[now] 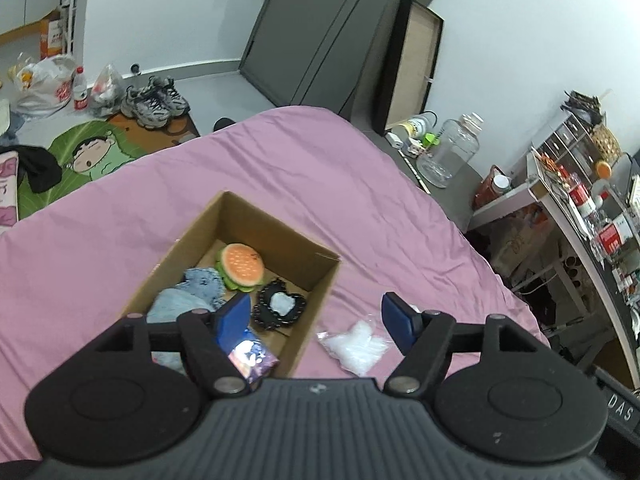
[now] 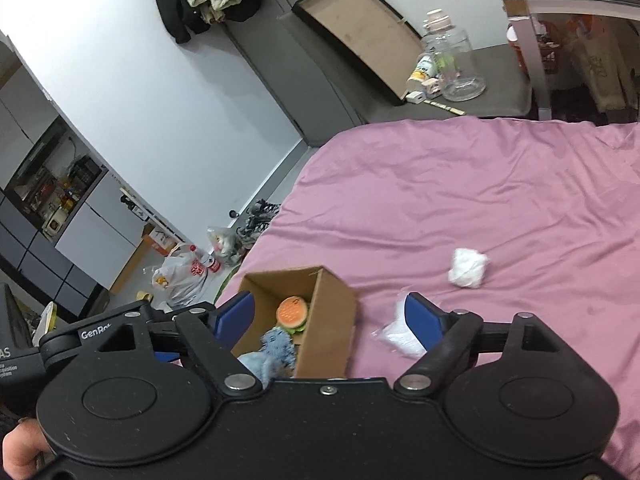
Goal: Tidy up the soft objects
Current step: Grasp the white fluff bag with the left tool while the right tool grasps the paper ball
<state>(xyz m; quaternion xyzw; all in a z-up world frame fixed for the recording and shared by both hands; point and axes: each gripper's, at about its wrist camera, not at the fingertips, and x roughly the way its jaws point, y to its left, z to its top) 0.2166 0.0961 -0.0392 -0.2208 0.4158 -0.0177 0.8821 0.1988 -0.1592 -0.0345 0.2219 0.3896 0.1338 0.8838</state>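
An open cardboard box (image 1: 325, 280) sits on the pink bed sheet (image 1: 320, 176). Inside it lie a burger plush (image 1: 240, 266), a pale blue fabric toy (image 1: 188, 298), a black lacy piece (image 1: 278, 310) and a purple packet (image 1: 253, 355). A clear bag of white stuffing (image 1: 356, 345) lies on the sheet just right of the box. My left gripper (image 1: 316, 313) hovers open above the box's right wall, holding nothing. In the right wrist view my right gripper (image 2: 330, 315) is open over the box (image 2: 334, 320), with the bag (image 2: 397, 334) by its right finger. A white crumpled wad (image 2: 468, 268) lies farther out on the sheet.
Beyond the bed's far edge the floor holds sneakers (image 1: 154, 100), plastic bags (image 1: 44, 84) and a cartoon mat (image 1: 92, 156). A big clear jar (image 1: 448, 152) and a cluttered desk (image 1: 580, 208) stand to the right. A hand (image 2: 20, 452) shows at the lower left.
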